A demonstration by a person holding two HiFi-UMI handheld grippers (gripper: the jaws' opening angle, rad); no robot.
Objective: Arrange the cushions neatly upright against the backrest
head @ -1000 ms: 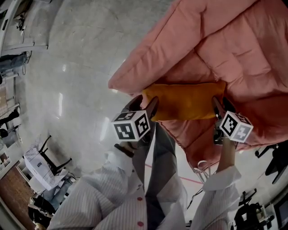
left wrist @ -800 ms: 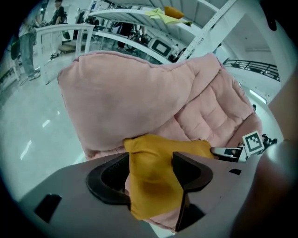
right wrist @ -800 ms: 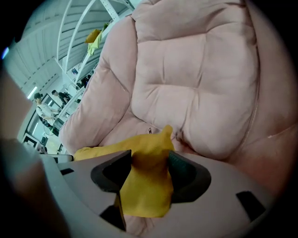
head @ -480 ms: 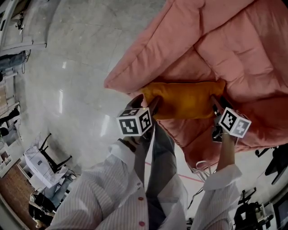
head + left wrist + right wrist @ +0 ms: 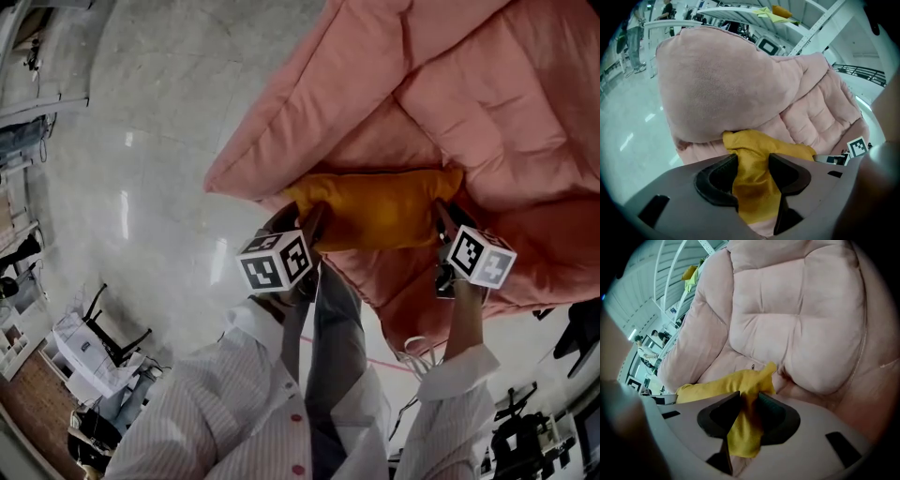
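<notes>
A yellow cushion lies flat across the seat of a pink padded chair, below its quilted backrest. My left gripper is at the cushion's left end, and its jaws have just been closing. They pinch a fold of the yellow cushion in the left gripper view. My right gripper is at the right end. Its jaws have also just been closing and squeeze the corner of the yellow cushion in the right gripper view.
The chair's thick left armrest rises right behind the cushion's left end. Polished grey floor spreads to the left. Desks and chairs stand far off at lower left. A thin cable lies on the floor by the chair's front.
Both grippers have sunk a little onto the cushion's two ends. Their jaws have narrowed around the yellow fabric.
</notes>
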